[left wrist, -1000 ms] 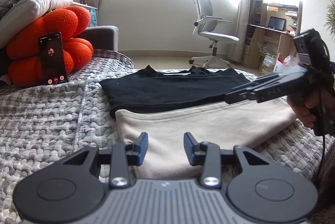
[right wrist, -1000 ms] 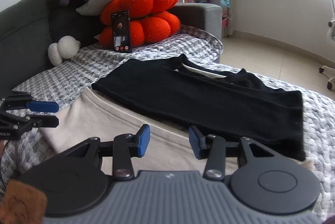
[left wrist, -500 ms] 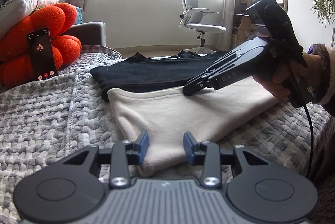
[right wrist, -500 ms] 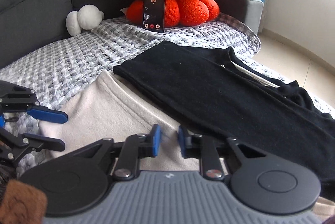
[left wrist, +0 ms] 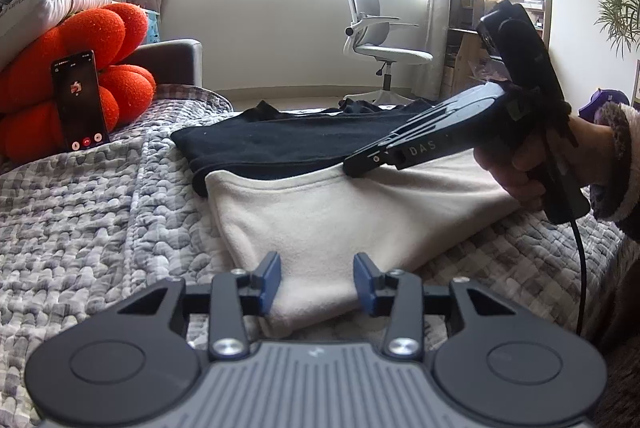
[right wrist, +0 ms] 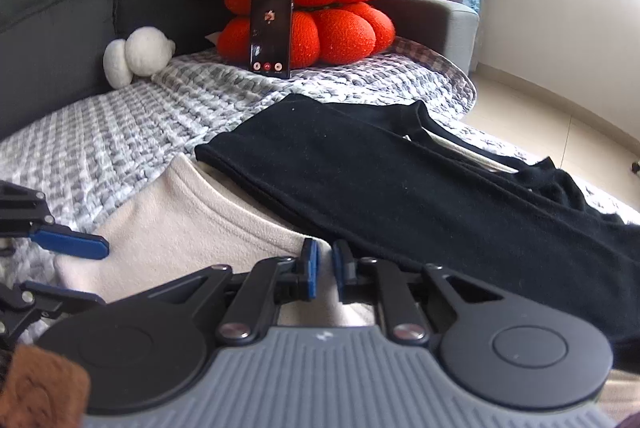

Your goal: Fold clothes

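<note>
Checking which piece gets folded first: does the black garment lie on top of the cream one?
No: the cream garment overlaps the black garment's near edge and lies on top.

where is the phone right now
The black smartphone with a lit call screen stands upright against the orange knitted pumpkin cushion, on the grey quilted blanket at the sofa's far end, beyond the black folded garment.
</note>
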Available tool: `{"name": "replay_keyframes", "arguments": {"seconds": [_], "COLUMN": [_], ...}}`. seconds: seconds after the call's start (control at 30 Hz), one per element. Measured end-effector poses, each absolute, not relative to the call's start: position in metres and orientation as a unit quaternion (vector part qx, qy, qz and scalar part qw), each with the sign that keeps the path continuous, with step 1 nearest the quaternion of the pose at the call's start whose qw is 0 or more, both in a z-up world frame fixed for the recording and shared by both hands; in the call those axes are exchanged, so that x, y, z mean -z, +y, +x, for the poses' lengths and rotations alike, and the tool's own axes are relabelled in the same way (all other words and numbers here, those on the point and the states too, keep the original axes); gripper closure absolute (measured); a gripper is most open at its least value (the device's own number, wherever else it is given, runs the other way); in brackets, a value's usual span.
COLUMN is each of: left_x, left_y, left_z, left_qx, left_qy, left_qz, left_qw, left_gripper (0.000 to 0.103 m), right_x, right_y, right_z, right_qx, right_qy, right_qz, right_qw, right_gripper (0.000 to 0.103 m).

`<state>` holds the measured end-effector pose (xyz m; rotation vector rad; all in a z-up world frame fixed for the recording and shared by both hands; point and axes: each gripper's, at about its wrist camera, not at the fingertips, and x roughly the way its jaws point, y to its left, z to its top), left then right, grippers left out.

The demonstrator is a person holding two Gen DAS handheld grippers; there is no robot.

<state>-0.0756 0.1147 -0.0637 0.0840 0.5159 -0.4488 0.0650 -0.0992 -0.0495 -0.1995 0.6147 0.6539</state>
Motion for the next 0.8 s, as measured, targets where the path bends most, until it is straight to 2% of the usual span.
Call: {"name": "replay_keyframes", "arguments": {"seconds": [0.07, 0.5, 0.57, 0.8], "left_x": [0.059, 0.065, 0.066, 0.064], "left_y": [0.114, 0.094, 0.099, 0.114], "left_z": [-0.073, -0.033, -0.033, -0.036], "left_qx": [0.221, 0.206, 0.206, 0.208], "left_qy": [0.252, 0.256, 0.258, 0.267], "left_qz": [0.038, 0.051, 0.053, 0.05], "left_qw": [0.941, 0.943, 0.942, 0.94], "left_gripper": [0.062, 0.062, 0.062, 0.062], "right_x": [0.045, 0.059, 0.064, 0.063], "right_y": [-0.108, -0.188, -0.202, -0.257], "right_z": [0.056, 0.025, 0.028, 0.028], "right_qx": [-0.306, -0.228, -0.206, -0.17], "right_qy": [0.289, 0.283, 0.277, 0.268], "right_qz": [-0.092, -0.05, -0.051, -0.008], "right_qw": [0.903, 0.93, 0.937, 0.948], "right_gripper": [0.068, 0.068, 0.076, 0.078]}}
